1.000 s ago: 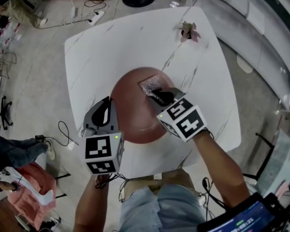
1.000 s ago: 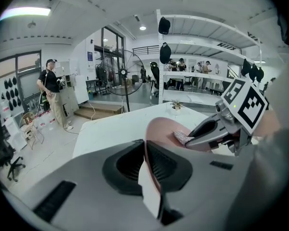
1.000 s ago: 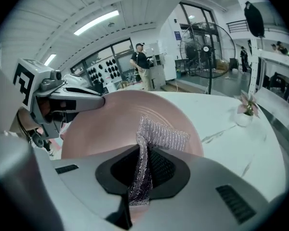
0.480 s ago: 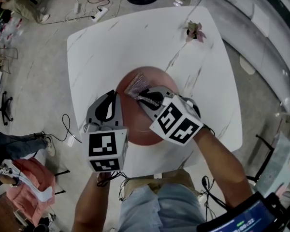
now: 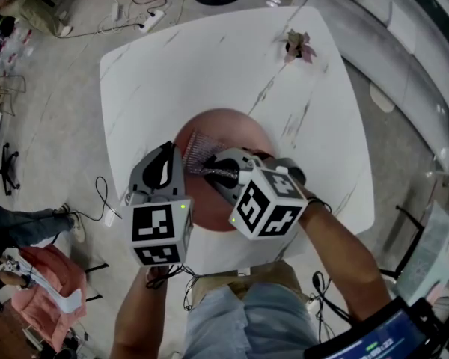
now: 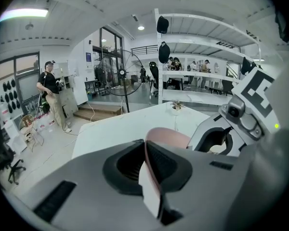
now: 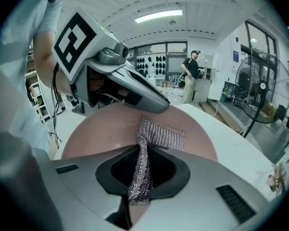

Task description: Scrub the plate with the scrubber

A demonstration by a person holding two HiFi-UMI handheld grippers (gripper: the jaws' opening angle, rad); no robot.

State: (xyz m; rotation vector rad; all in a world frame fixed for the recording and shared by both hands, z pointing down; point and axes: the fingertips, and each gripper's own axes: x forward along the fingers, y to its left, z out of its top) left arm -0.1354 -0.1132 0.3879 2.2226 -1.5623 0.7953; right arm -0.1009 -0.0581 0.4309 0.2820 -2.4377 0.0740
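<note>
The round pink-brown plate (image 5: 236, 129) lies on the near half of the white table with thin dark lines (image 5: 209, 58), toward 6 o'clock from the table's middle. There is one thing in the plate: the loose end of the silvery mesh scrubber (image 5: 197, 148). It rests on the plate's left part, at about 9 o'clock.

The scrubber is a long strip. Its long side runs from the right gripper (image 5: 217, 172) up toward 11 o'clock in the head view, and the far end spreads out like a little fan. In the right gripper view the strip (image 7: 156, 134) goes straight between the jaws of the right gripper (image 7: 140, 165) — they are squeezed tight on it, with the plate (image 7: 101, 129) under it.

The left gripper (image 5: 166, 169) is at the plate's 9 o'clock edge. In the left gripper view the jaws of the left gripper (image 6: 147, 150) are pinched on the plate's thin rim (image 6: 166, 136).

Count: one plate, one scrubber, two grippers — and one small potted plant (image 5: 299, 47) far off at the table's 1 o'clock corner.
</note>
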